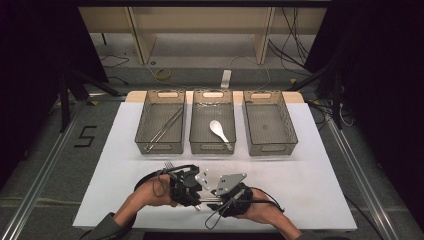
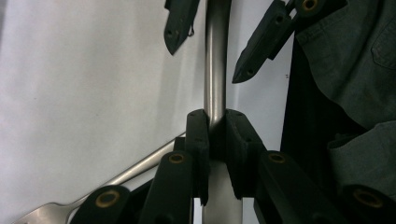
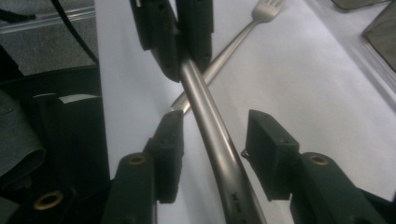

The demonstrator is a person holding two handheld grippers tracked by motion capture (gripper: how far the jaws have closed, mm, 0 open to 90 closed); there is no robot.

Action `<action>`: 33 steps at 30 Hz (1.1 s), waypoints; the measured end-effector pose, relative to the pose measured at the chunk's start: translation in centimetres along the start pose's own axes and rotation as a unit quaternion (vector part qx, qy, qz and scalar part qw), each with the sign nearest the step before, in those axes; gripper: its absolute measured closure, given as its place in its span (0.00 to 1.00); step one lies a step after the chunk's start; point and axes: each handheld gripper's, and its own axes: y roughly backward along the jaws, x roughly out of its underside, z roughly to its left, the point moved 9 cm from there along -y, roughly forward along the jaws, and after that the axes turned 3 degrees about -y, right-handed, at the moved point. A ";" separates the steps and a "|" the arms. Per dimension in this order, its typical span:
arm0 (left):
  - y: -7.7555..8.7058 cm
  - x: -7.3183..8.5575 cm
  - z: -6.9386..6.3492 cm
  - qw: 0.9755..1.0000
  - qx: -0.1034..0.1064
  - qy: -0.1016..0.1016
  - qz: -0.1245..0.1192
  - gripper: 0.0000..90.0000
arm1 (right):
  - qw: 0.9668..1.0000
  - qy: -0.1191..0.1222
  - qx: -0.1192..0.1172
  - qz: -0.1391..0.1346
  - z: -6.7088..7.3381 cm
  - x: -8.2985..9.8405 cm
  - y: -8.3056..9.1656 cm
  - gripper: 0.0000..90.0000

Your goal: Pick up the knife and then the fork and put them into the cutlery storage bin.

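Left gripper [image 2: 215, 135] clamps steel handle [image 2: 215, 70] above white table [image 1: 310, 175]. Right gripper [image 3: 215, 140] jaws apart, handle between them, pads not touching. Fork [image 3: 243, 35] lies beneath on table.

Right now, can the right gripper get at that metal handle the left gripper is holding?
Probably yes: the metal handle already lies between the right gripper and its open jaws, with nothing blocking, while the left gripper clamps it farther along.
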 end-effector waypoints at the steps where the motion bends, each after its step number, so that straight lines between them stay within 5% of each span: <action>1: 0.0 0.0 0.0 1.000 0.000 0.000 -0.001 0.89 | 1.000 0.006 0.001 -0.001 0.1 0.0 -0.1 0.66; 11: 0.0 -0.1 -0.5 1.000 0.012 -0.019 0.004 0.88 | 1.000 0.025 -0.004 0.007 0.6 0.2 -0.2 0.80; 17: -0.2 0.0 -0.9 0.999 0.014 -0.052 0.011 0.88 | 0.997 0.071 -0.024 0.021 1.6 0.7 -0.2 0.87; 19: -0.1 0.0 -0.9 0.999 0.019 -0.047 0.003 0.87 | 0.996 0.081 -0.023 0.014 1.5 0.6 -0.1 0.87; 26: 0.1 -0.2 -0.4 0.999 0.006 -0.035 -0.015 0.84 | 0.997 0.073 -0.025 0.009 1.3 0.6 0.1 0.88; 33: 1.3 -0.8 0.9 0.998 -0.043 -0.016 -0.053 0.65 | 0.999 0.046 0.001 -0.001 -0.6 0.6 0.8 0.88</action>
